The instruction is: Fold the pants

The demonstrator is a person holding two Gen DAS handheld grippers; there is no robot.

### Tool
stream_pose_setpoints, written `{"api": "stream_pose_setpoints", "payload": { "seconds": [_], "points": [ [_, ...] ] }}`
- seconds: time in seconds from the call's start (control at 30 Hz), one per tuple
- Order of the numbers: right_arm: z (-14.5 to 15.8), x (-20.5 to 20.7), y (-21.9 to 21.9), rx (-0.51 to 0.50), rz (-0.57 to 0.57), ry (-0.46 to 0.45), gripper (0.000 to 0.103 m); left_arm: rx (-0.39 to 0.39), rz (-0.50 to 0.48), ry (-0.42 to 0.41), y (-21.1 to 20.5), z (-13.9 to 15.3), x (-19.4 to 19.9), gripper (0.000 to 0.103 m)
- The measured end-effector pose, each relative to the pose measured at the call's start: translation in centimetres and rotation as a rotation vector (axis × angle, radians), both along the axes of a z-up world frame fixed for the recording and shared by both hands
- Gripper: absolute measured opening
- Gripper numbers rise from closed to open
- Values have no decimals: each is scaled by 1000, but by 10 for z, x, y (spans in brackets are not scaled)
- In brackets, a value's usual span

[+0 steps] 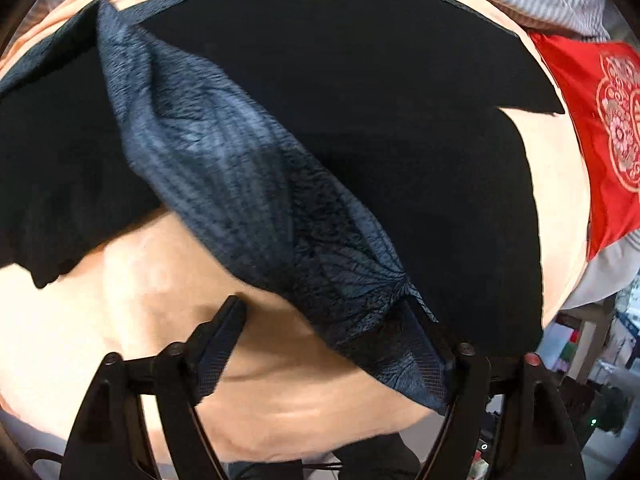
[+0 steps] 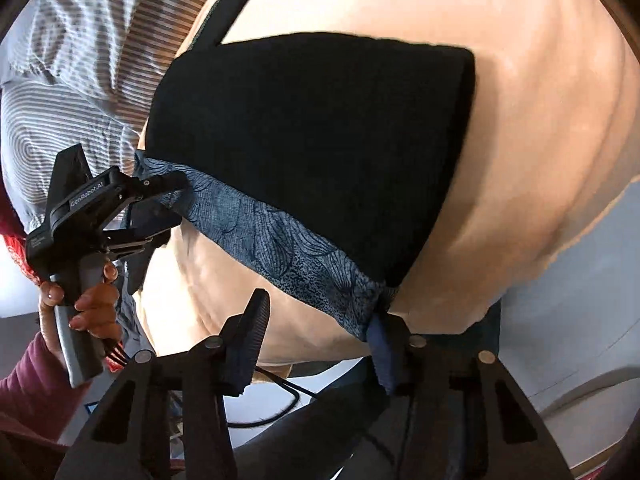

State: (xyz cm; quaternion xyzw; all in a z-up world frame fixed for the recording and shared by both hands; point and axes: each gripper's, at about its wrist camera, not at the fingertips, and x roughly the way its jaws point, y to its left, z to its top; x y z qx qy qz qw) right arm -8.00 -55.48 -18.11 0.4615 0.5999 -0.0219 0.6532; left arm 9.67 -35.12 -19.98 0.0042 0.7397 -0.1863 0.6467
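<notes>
While both point steeply down over the bed [image 2: 520, 160], left gripper [image 1: 320, 312] and right gripper [image 2: 320, 312] stand spread, pants [image 2: 312, 152] hem touching one finger each.

Pants [image 1: 360, 100]: black body; waistband [image 1: 224, 184] blue-grey with a dark, fine-lined leaf-like print. Bed sheet [image 1: 132, 280]: plain pale peach. Cushion [image 1: 600, 120], far right in left view: red with a pale ornate round floral motif. Bedding [image 2: 80, 60], far left in right view: grey-and-white stripes. Tongs [image 2: 316, 328]: black frames, dark blue pads. Sleeve [image 2: 24, 392]: maroon.
</notes>
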Motion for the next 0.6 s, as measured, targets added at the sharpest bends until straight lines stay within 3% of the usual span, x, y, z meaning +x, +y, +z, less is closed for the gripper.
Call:
{"api": "stream_pose_setpoints", "payload": {
  "seconds": [0.03, 0.07, 0.1, 0.13, 0.17, 0.2, 0.27, 0.47, 0.6],
  "points": [
    [-3, 0, -2, 17, -17, 20, 37, 5, -1, -11, -9, -1, 1, 85],
    [-4, -1, -4, 40, -32, 29, 15, 3, -5, -22, -13, 1, 1, 85],
    [-2, 0, -5, 64, -52, 25, 5, -15, -7, -34, -17, 4, 2, 74],
    [2, 1, -8, 89, -71, 9, 4, -31, -8, -46, -19, 8, 3, 61],
    [9, 3, -11, 128, -91, -22, 3, -54, -16, -43, -22, 12, 5, 33],
    [18, 6, -15, 161, -103, -58, 3, -59, -18, -38, -24, 14, 6, 24],
    [38, 16, -23, 194, -110, -118, 3, -97, -3, -49, -22, 27, 12, 16],
    [97, 83, -71, 220, -74, -277, 3, -174, 20, -114, -44, 75, 45, 16],
    [115, 146, -116, 193, -18, -326, 3, -172, 50, -134, -75, 83, 80, 16]
  ]
}}
